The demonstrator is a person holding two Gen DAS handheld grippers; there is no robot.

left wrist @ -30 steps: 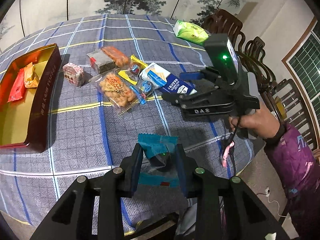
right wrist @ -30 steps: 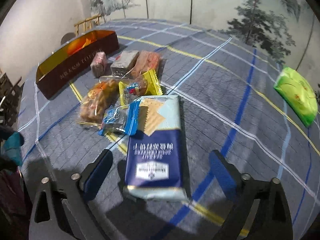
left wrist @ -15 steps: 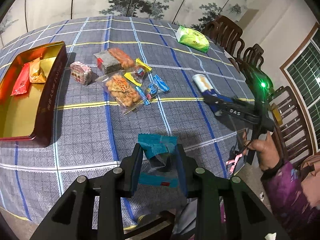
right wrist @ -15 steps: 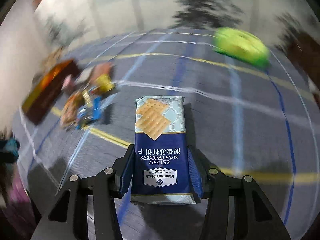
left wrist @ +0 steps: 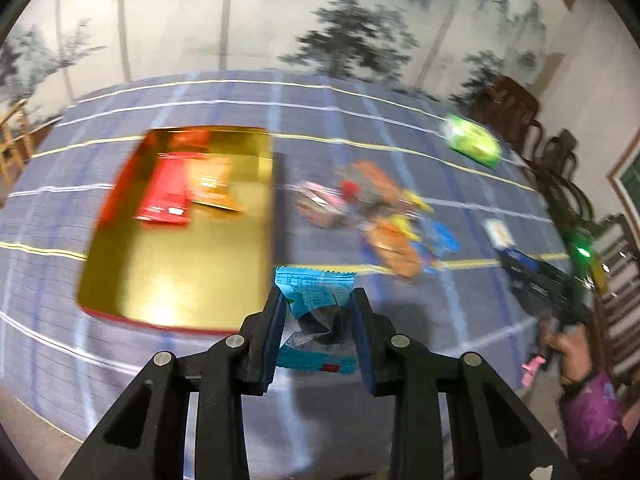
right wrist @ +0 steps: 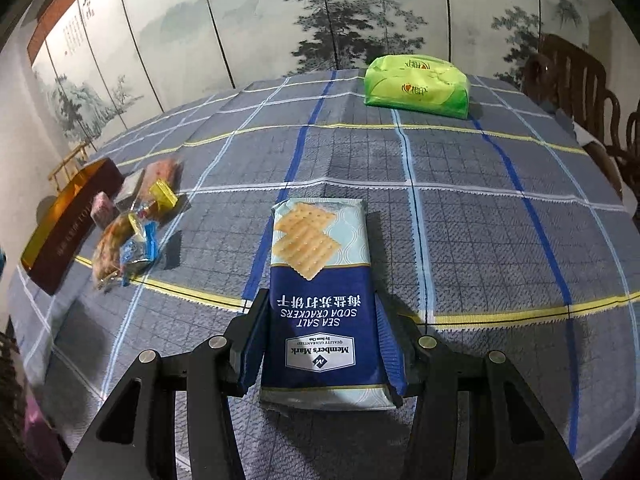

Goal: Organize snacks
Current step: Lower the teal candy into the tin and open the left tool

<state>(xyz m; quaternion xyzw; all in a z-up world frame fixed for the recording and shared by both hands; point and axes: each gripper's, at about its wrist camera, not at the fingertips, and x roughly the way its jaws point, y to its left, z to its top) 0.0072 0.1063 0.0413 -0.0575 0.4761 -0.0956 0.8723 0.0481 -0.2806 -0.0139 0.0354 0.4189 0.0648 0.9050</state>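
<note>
My left gripper (left wrist: 318,332) is shut on a small blue snack packet (left wrist: 316,316) and holds it above the table, just right of the red and gold box (left wrist: 176,248). The box holds a red packet (left wrist: 166,192) and an orange one (left wrist: 210,188). My right gripper (right wrist: 320,340) is shut on a blue sea salt soda cracker pack (right wrist: 320,280), held over the checked tablecloth (right wrist: 480,220); it shows in the left wrist view (left wrist: 516,260) at the right. A pile of loose snacks (left wrist: 384,220) lies right of the box, also seen in the right wrist view (right wrist: 132,224).
A green pack (right wrist: 416,84) lies at the far side of the table, also in the left wrist view (left wrist: 472,146). Dark wooden chairs (right wrist: 576,80) stand along the right edge. The box (right wrist: 64,232) sits at the table's left. A painted screen stands behind the table.
My left gripper swung left with the blue packet, toward the box. My right gripper closed on the cracker pack, lifted it away from the pile, and has now steadied.
</note>
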